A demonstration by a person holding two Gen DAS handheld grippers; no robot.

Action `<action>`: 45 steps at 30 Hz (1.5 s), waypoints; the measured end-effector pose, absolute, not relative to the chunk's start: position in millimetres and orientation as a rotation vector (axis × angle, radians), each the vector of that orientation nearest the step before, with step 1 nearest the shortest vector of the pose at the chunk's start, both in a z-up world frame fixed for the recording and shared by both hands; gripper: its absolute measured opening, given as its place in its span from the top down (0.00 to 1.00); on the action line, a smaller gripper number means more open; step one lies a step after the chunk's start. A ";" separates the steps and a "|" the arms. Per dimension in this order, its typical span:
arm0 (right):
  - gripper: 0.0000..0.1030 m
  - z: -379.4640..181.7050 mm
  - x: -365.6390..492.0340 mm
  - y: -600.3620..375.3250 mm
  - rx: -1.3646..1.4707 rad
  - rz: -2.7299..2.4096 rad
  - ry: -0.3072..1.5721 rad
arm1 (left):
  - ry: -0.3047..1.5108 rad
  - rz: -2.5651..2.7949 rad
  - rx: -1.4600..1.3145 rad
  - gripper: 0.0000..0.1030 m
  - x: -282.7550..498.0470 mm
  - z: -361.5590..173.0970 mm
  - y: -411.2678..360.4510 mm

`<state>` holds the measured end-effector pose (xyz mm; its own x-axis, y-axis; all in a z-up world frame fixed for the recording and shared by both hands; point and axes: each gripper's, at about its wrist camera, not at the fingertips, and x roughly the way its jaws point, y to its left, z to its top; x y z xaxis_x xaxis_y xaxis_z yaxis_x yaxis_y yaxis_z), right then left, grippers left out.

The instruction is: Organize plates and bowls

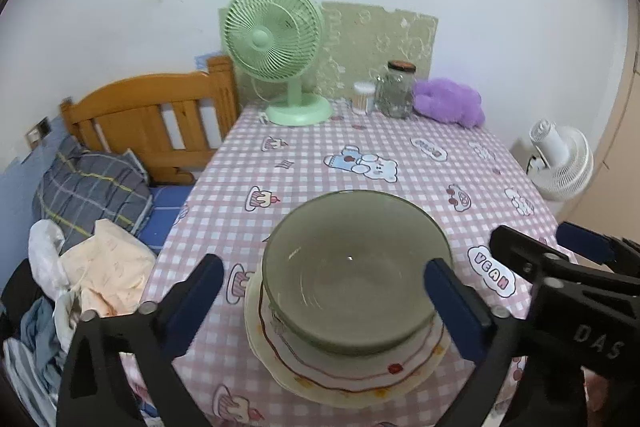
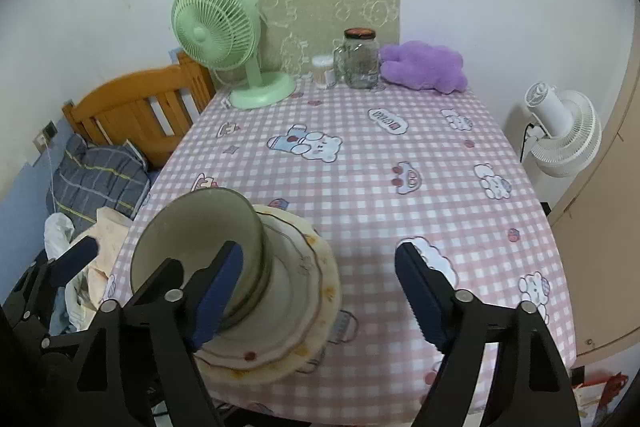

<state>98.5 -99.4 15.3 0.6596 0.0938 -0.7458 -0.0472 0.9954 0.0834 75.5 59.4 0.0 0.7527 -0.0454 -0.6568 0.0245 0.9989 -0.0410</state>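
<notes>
Bowl (image 1: 352, 279) on plates (image 1: 348, 371), table (image 1: 400, 147) front

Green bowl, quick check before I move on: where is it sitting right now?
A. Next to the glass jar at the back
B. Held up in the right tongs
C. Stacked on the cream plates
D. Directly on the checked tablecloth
C: the green bowl rests on the stack of cream plates near the table's front edge, and both views show the tongs open around it, not gripping it.
</notes>
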 end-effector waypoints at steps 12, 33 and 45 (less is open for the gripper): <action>0.15 -6.3 22.7 -149.8 0.021 -0.018 0.710 | 0.678 -0.032 -0.076 0.00 13.0 -26.2 42.9; 0.15 -37.3 -22.9 -174.3 0.010 -0.022 0.614 | 0.597 -0.061 -0.055 0.00 -16.6 -45.1 12.9; 0.15 -36.0 -21.3 -171.4 0.000 -0.020 0.597 | 0.585 -0.052 -0.061 0.00 -13.6 -43.9 15.3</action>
